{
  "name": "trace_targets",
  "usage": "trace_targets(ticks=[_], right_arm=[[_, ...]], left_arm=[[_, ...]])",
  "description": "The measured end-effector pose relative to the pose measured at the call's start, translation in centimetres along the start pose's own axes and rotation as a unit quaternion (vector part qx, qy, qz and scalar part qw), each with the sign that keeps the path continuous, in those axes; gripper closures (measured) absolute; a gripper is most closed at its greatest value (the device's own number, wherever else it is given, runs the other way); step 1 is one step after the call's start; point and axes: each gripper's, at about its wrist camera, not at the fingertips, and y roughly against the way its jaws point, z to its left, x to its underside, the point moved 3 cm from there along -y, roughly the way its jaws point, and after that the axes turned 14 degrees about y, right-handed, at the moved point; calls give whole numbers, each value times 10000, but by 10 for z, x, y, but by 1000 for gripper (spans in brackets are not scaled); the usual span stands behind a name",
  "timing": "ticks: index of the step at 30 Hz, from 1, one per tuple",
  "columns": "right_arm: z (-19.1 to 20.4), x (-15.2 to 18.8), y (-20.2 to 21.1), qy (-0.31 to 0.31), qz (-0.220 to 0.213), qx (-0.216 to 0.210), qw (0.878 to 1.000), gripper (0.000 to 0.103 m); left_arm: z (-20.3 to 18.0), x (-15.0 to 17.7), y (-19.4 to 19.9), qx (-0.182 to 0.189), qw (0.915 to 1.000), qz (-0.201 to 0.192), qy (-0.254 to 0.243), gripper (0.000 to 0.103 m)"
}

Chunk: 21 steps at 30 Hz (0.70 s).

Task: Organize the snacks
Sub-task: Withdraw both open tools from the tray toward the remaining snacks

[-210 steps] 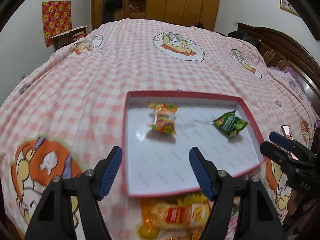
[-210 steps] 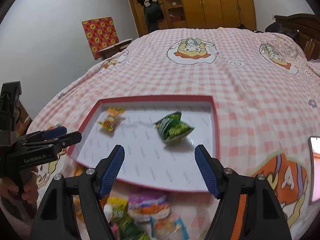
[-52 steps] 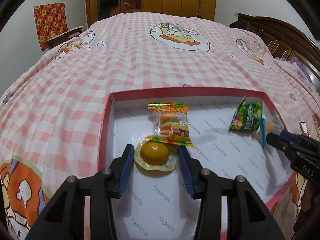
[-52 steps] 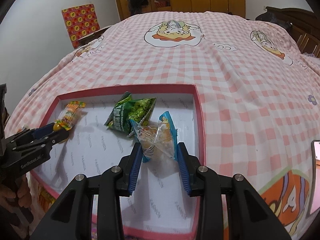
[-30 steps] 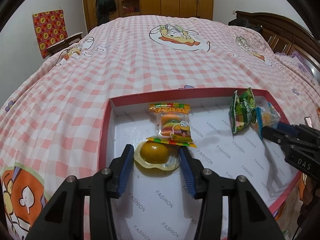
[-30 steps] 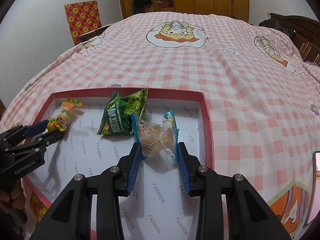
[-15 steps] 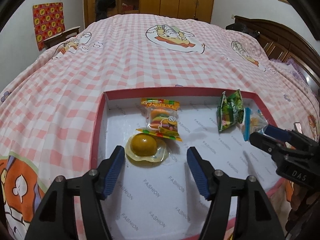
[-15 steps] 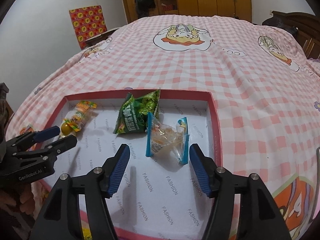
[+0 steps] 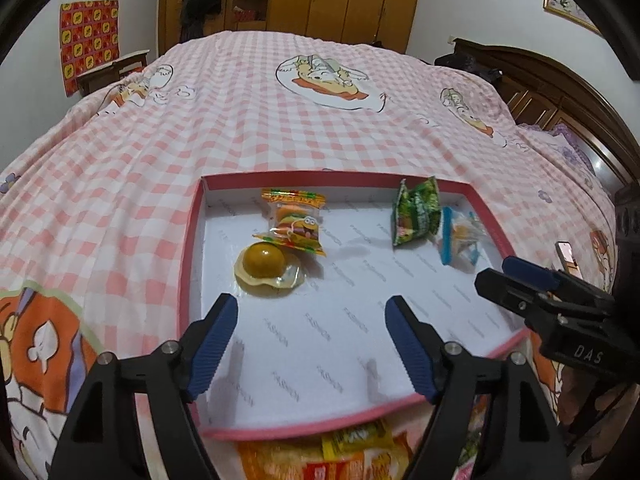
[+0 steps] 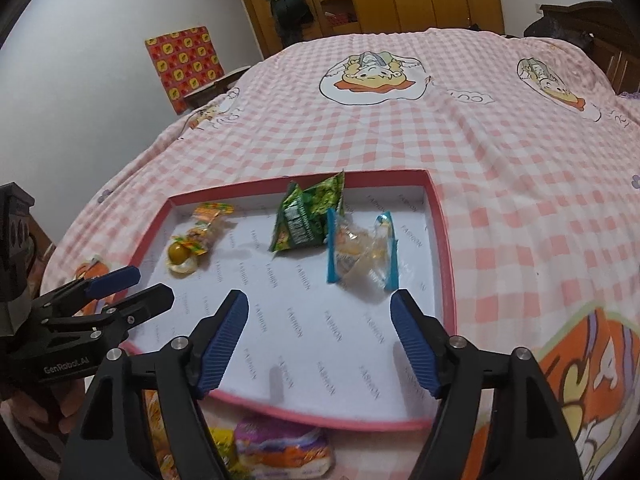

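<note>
A shallow red-rimmed tray (image 9: 191,240) (image 10: 443,240) with a white floor lies on the bed. In it rest a round yellow jelly cup (image 9: 267,266) (image 10: 181,258), a burger gummy packet (image 9: 296,222) (image 10: 208,222), a green snack bag (image 9: 416,212) (image 10: 310,214) and a clear blue-edged candy packet (image 9: 460,236) (image 10: 362,252). My left gripper (image 9: 310,340) hangs open and empty above the tray's near part, just short of the jelly cup. Open and empty too, my right gripper (image 10: 320,336) hovers a little short of the candy packet.
More loose snack packets (image 9: 340,456) (image 10: 276,444) lie on the pink checked bedspread just in front of the tray. A phone (image 9: 568,254) rests on the bed to the right. A dark wooden headboard (image 9: 560,80) runs along the right; wardrobes stand behind.
Both grippers have opened wider and drawn back towards me. The jelly cup and the candy packet, let go half a second earlier, stay lying in the tray.
</note>
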Motion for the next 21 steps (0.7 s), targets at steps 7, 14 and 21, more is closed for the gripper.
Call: trace_targets(ticks=[7, 14, 21], right_arm=[[13, 10, 21, 26, -89, -122, 9999, 28], [28, 27, 38, 105, -71, -205, 9997, 27], [42, 46, 49, 95, -8, -349, 9993, 28]], left_arm=[[2, 12, 23, -14, 10000, -42, 27, 21], [6, 32, 43, 38, 10000, -10, 78, 21], [13, 53, 57, 27, 9997, 90, 206, 21]])
